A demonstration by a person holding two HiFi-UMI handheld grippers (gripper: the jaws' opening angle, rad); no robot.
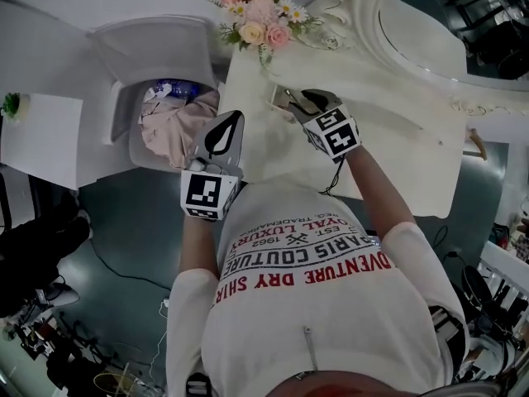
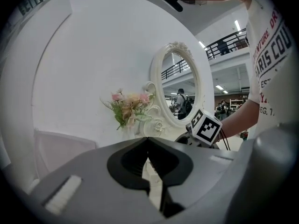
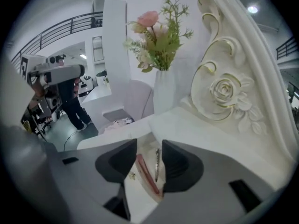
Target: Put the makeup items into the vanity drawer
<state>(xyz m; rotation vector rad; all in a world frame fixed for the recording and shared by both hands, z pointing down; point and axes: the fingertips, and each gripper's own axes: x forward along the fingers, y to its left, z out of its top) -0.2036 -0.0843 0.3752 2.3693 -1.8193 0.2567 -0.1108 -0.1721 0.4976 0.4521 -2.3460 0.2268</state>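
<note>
Seemingly the right gripper (image 3: 149, 146) is at the setting-down step: its jaws stand partly apart, gripping nothing, over a pink makeup stick (image 3: 147, 174) that lies beside a thin metal tool (image 3: 157, 164) in what looks like a shallow open drawer (image 1: 278, 99) near the far left corner of the desk (image 1: 397, 147). To finish well, keep the jaws wide and draw straight back so neither pad drags the stick. The left gripper (image 2: 147, 141) hangs closed and empty.

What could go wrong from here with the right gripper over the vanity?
The right gripper stands open with the pink stick and the thin metal stick lying close together between its jaws; closing might catch both or flick one away. The flower vase stands just beyond, so a forward sweep could tip it.
</note>
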